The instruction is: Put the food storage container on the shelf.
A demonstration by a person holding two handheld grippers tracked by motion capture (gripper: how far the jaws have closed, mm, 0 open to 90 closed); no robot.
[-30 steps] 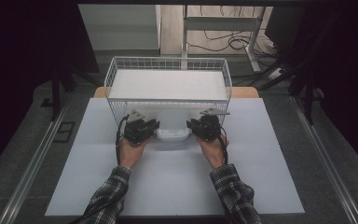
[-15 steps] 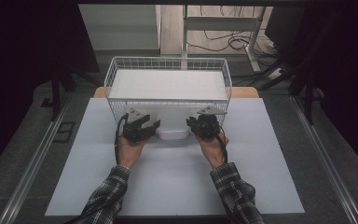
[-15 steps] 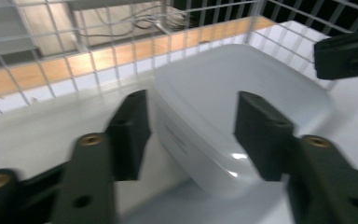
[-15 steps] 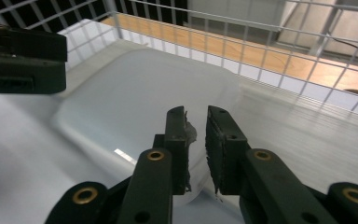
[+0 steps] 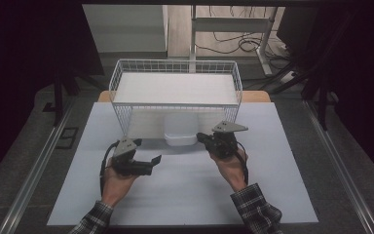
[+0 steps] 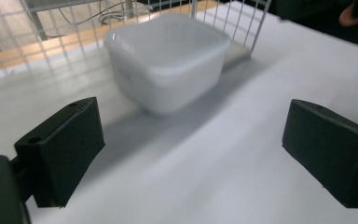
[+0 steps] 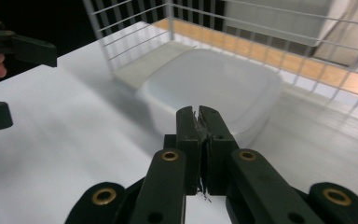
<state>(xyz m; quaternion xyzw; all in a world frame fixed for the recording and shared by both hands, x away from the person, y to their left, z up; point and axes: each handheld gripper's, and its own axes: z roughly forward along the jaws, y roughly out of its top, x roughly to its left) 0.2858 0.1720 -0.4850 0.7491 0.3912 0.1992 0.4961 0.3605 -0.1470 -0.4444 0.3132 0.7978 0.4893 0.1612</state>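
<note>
A: Under the front edge of the wire basket (image 5: 175, 87), on the white table (image 5: 272, 195), a plastic container (image 5: 180, 131) is sitting. White, translucent, square with rounded corners, a flat lid overhanging slightly. In the left gripper view, container (image 6: 168, 60) is casting a soft shadow toward the camera.

B: Anything touching it?

A: Nothing. Left gripper (image 5: 151, 163) is hovering near it, low over the table, off its left front corner. Its jaws have just been opening and are standing wide, bare table between them.

B: And the right?

A: Right gripper (image 5: 202, 138) is sitting just beside the container's right side. Jaws have just been closing; in the right gripper view the pads (image 7: 189, 135) are pressing together, nothing between them, the container (image 7: 223, 88) lying just beyond their tips.
</note>
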